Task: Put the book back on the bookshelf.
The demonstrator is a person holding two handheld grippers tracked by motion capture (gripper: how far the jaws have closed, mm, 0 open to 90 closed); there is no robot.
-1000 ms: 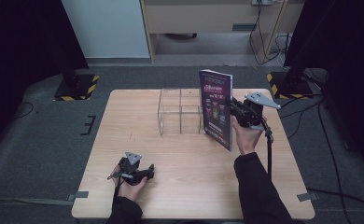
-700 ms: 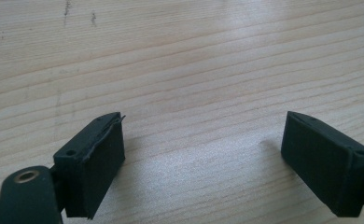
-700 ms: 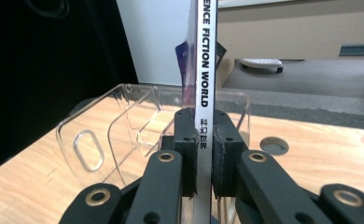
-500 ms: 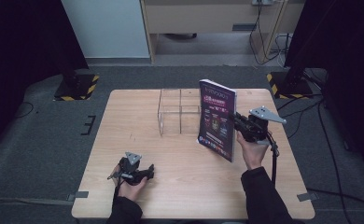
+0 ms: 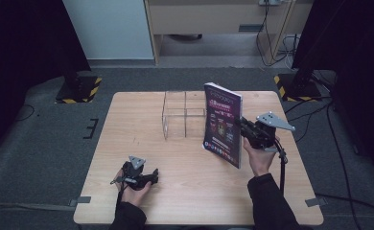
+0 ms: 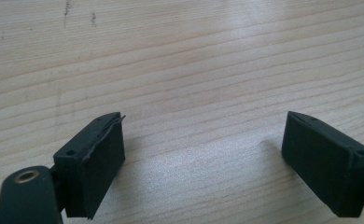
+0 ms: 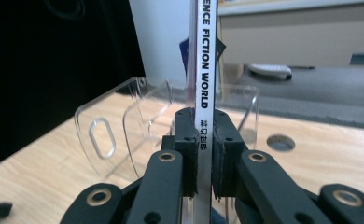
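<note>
My right tongs [image 5: 242, 127] pinch the magazine [image 5: 222, 123] upright (to fit the clear rack [image 5: 182, 115]); left tongs [image 5: 152, 176] rest apart on the bench [image 5: 127, 120].

Pale wooden table [image 5: 185, 191], smooth with a soft sheen and fine grain. Clear, glossy plastic rack [image 5: 182, 115] catches highlights along its edges. Magazine [image 5: 222, 127] shows a glossy paper cover, white spine. Matt black plastic jaws on the left gripper [image 6: 203, 158]; grey floor carpet [image 5: 46, 143] looks rough.
</note>
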